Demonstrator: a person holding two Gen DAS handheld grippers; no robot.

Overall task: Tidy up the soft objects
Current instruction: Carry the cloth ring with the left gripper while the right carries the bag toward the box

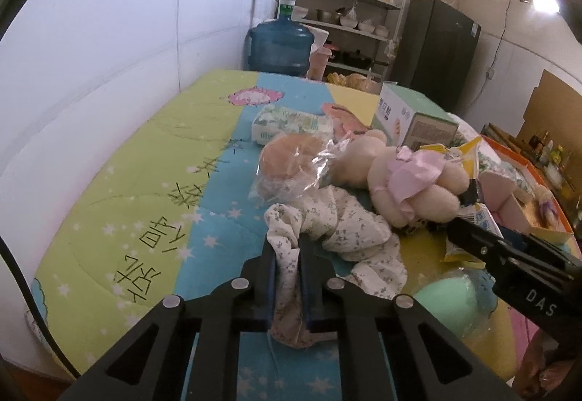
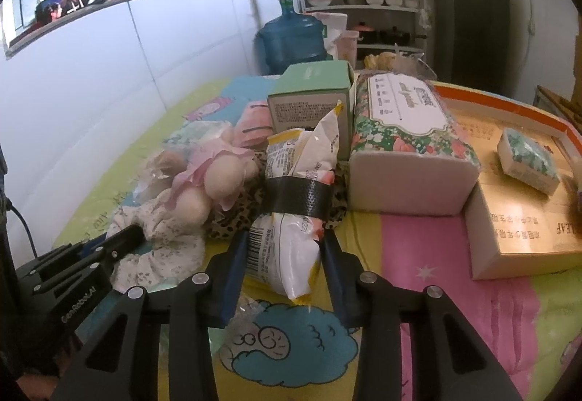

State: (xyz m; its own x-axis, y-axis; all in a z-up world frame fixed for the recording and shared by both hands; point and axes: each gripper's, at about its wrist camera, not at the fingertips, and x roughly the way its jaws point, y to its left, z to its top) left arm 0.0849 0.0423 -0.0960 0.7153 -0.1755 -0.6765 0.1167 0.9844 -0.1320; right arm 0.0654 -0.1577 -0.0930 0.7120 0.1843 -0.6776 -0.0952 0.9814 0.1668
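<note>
Star cloth [image 1: 291,277] pinched betw. left fingers [image 1: 267,266]; snack bag [image 2: 291,219] betw. right fingers [image 2: 232,259].

Soft daylight, fisheye-warped edges, dark corners.

Soft printed cloth [image 1: 345,230], fuzzy plush toy [image 1: 396,182], glossy, probably plastic packet [image 2: 291,211], matt cardboard tray [image 2: 523,219]

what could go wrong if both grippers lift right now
1. The left gripper pinches only one end of the star-print cloth; the plush toy and bagged bread seem to rest on it, so a pull may drag or tip them.
2. The right gripper holds the taped snack bag by its lower end; the slick bag may slip or swing into the tissue pack.
</note>
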